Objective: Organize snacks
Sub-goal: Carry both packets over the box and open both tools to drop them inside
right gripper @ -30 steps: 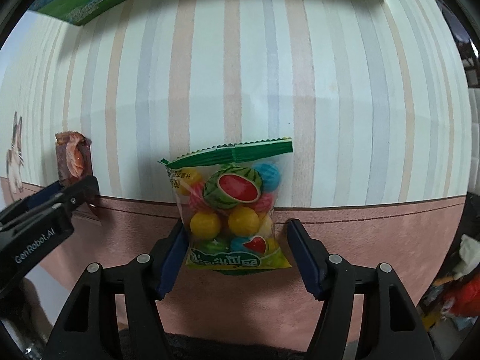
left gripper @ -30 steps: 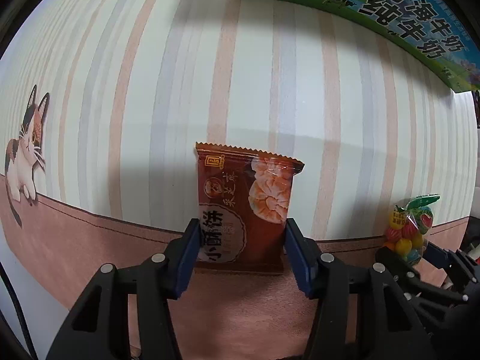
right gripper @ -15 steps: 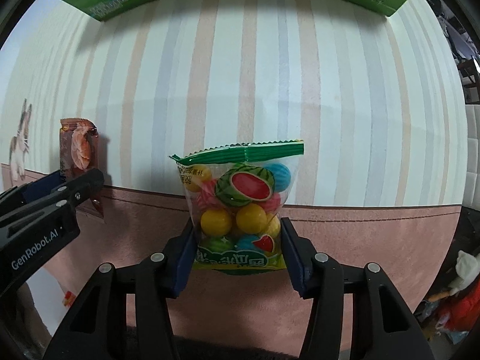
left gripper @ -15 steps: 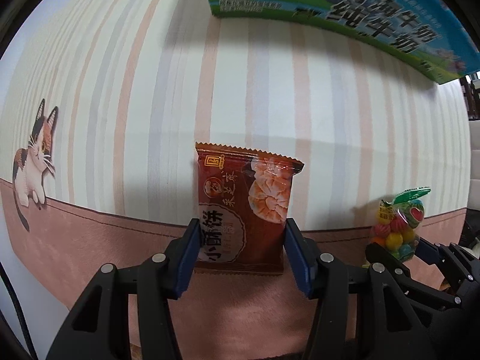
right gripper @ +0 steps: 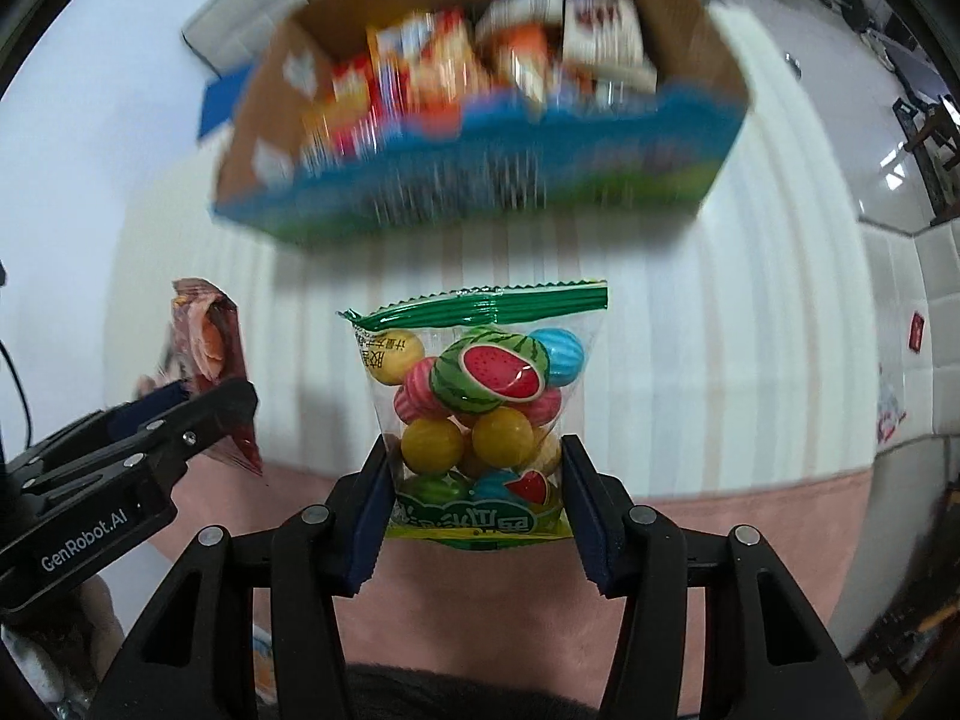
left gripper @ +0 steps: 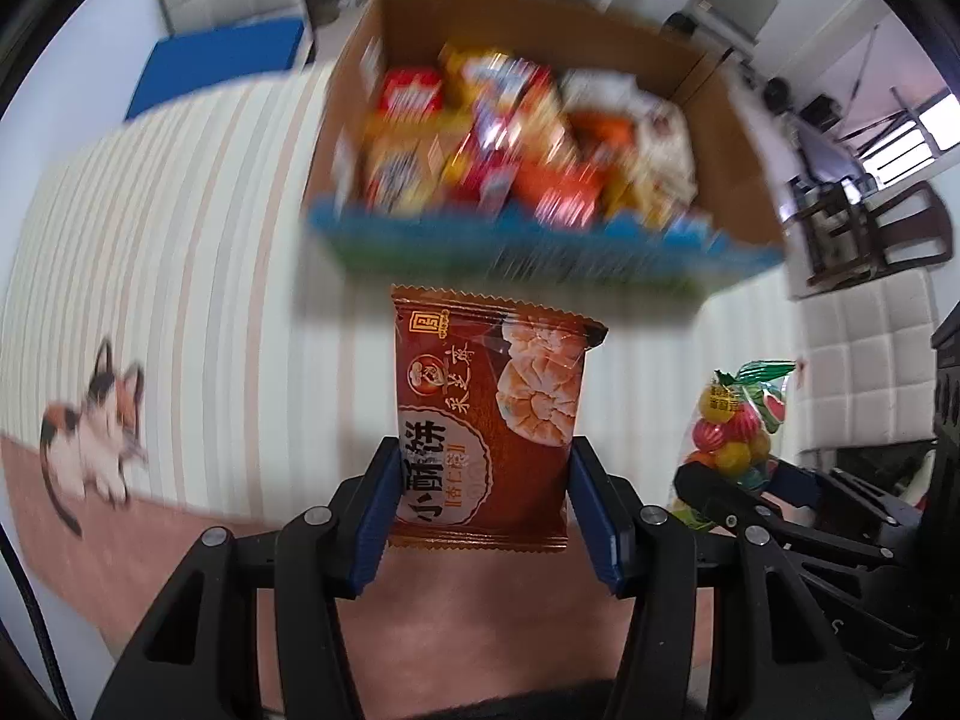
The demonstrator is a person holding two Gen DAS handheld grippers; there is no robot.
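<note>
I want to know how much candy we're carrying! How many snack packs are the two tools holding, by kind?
Brown pastry packet, in the left tool: 1
Clear bag of fruit-ball candy, in the right tool: 1
Total held: 2
The cardboard box behind holds more snacks, too blurred to count.

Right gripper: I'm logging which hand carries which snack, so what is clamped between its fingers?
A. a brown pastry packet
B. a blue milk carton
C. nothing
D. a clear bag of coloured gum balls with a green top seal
D: in the right wrist view the right gripper is shut on the gum ball bag; the brown pastry packet is in the left gripper.
</note>
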